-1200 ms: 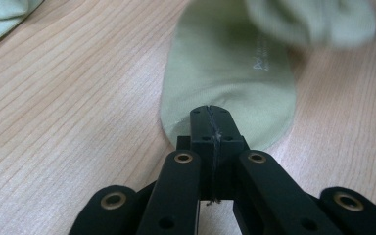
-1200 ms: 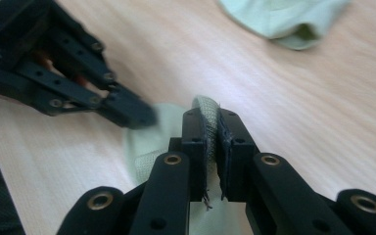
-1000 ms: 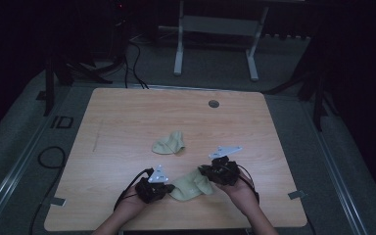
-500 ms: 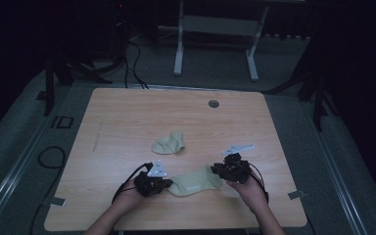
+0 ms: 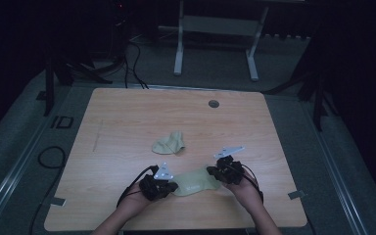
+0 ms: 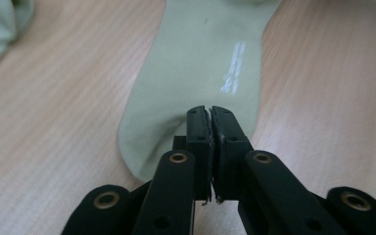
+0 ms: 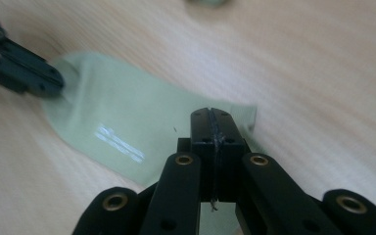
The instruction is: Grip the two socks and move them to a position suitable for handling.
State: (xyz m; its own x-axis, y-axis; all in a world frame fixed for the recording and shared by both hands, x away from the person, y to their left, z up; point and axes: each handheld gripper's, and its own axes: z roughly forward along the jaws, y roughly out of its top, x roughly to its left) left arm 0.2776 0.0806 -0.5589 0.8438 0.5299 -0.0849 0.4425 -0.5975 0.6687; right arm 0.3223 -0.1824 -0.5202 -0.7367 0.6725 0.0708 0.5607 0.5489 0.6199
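A pale green sock (image 5: 196, 181) lies stretched flat on the wooden table (image 5: 127, 122) near its front edge, with a white print on it (image 6: 232, 73). My left gripper (image 5: 169, 187) is shut on the rounded toe end (image 6: 142, 147). At the other end, my right gripper (image 5: 214, 172) is shut on the cuff edge (image 7: 240, 115). In the right gripper view the left gripper (image 7: 39, 81) pinches the far tip of the sock (image 7: 122, 122). A second, crumpled green sock (image 5: 170, 143) sits apart toward the table's middle, and its edge (image 6: 0, 24) appears in the left gripper view.
A round cable hole (image 5: 214, 104) sits near the table's far edge. A metal stand (image 5: 215, 44) and cables (image 5: 127, 63) are on the dark floor behind the table. Bare wood surrounds both socks.
The two hands have moved apart, the right one going right. The sock between them has gone from bunched to pulled out flat. The crumpled sock has not moved.
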